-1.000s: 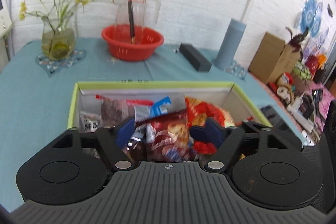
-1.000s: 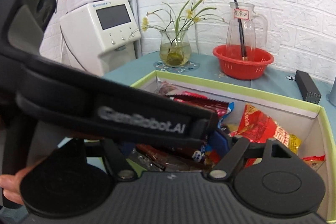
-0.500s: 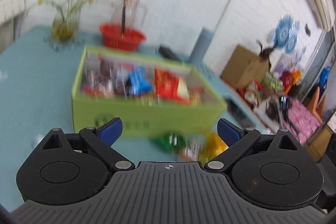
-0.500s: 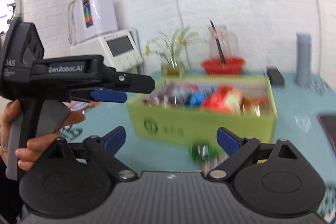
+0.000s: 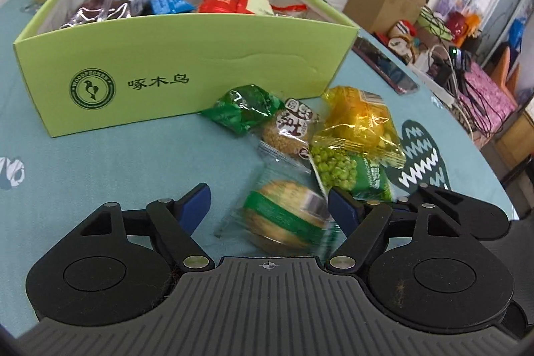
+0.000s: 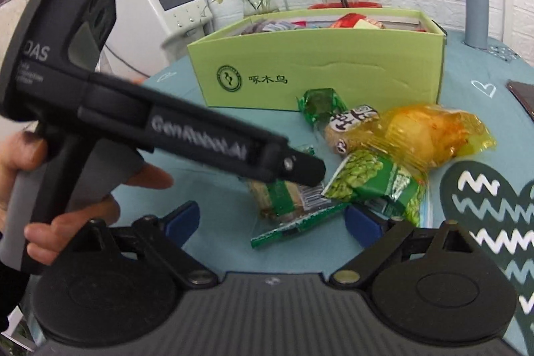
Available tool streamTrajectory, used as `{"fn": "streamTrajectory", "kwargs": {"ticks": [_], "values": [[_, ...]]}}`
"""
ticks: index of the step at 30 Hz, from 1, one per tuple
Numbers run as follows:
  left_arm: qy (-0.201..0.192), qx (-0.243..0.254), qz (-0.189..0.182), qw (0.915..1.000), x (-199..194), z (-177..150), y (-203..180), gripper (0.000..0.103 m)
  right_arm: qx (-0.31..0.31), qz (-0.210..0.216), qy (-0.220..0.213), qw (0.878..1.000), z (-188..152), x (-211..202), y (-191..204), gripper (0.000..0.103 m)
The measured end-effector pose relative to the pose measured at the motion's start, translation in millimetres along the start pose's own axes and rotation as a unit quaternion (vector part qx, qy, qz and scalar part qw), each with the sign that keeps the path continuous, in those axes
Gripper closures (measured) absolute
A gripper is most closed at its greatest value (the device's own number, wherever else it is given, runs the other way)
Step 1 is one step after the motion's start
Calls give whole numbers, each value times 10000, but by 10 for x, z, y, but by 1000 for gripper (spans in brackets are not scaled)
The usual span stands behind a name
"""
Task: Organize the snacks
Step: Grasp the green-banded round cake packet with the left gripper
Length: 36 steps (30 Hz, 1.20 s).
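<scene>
So our left gripper (image 5: 268, 209) is closing right now with the round cake in the green-banded clear wrapper (image 5: 283, 222) sitting between its blue pads, though the pads don't look like they're pressing on it yet, so nothing's actually gripped. The right gripper (image 6: 272, 222) has its jaws standing wide apart and empty, hovering just short of the same pile, with that wrapper's green edge (image 6: 293, 227) lying on the cloth between them. Just beyond the cake we've got the green pea packet (image 5: 350, 172), the yellow bag (image 5: 358, 122), a little round sesame-looking cake (image 5: 288, 130) and a dark green packet (image 5: 243, 110), all bunched up and overlapping on the teal tablecloth (image 5: 116, 162), right in front of the light green box (image 5: 187, 62), which already has a bunch of snacks in it. We reckon these are all featherweight and crinkly, with slick film that wants to slide, and the cake inside probably crumbles if we squeeze hard. Best bet, we think, is to pinch across the cake's middle gently, or grab the flat sealed end of the wrapper so the cake itself takes no squeeze. The pea packet is touching it on the right side, so it could get dragged along.
</scene>
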State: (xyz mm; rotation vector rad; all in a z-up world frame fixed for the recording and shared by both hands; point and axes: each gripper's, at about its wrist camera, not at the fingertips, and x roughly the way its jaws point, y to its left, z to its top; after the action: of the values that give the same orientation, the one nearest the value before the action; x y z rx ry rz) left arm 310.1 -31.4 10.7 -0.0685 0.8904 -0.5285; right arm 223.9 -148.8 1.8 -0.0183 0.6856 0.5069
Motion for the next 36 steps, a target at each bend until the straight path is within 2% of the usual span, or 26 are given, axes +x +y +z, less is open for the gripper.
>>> {"fn": "streamTrajectory", "kwargs": {"ticks": [3,8,10,12,14,16,19,21,23,26,29,31,36], "values": [[-18,130,-108,9999,-82,-81,5,41,-47,380,32,9993,-34,1,118,9],[-58,159,-96,9998,-262,-262,110,39,-68,496,55,9987,-78,5,267,9],[-134,-22,-54,9999,-331,-321,176,38,-53,660,85,9978,-89,-8,308,9],[-313,-433,-83,9985,-459,-379,314,36,-69,678,93,9976,-94,-31,359,9],[-496,-930,-103,9944,-583,-422,460,32,-133,534,-56,9985,-101,-103,420,9],[-642,-1349,-93,9887,-685,-456,593,29,-279,178,-197,9993,-89,-157,468,9],[-753,-1717,-126,9822,-749,-457,719,29,-471,-289,-278,9981,-20,-116,508,9],[-710,-1776,-139,9814,-745,-455,751,29,-598,-453,-275,9968,20,-46,545,9],[-659,-1780,-127,9817,-725,-464,747,29,-738,-405,-279,9961,58,37,561,9],[-580,-1803,-143,9818,-705,-494,740,29,-702,-514,8,9962,84,200,520,9],[-627,-1771,-189,9820,-732,-523,734,29,-569,-143,72,9982,45,175,550,8],[-587,-1749,-225,9826,-707,-512,714,29,-567,-45,23,9984,40,152,597,9],[-303,-1421,-265,9890,-518,-430,514,30,-754,-504,-15,9959,21,235,619,9]]}}
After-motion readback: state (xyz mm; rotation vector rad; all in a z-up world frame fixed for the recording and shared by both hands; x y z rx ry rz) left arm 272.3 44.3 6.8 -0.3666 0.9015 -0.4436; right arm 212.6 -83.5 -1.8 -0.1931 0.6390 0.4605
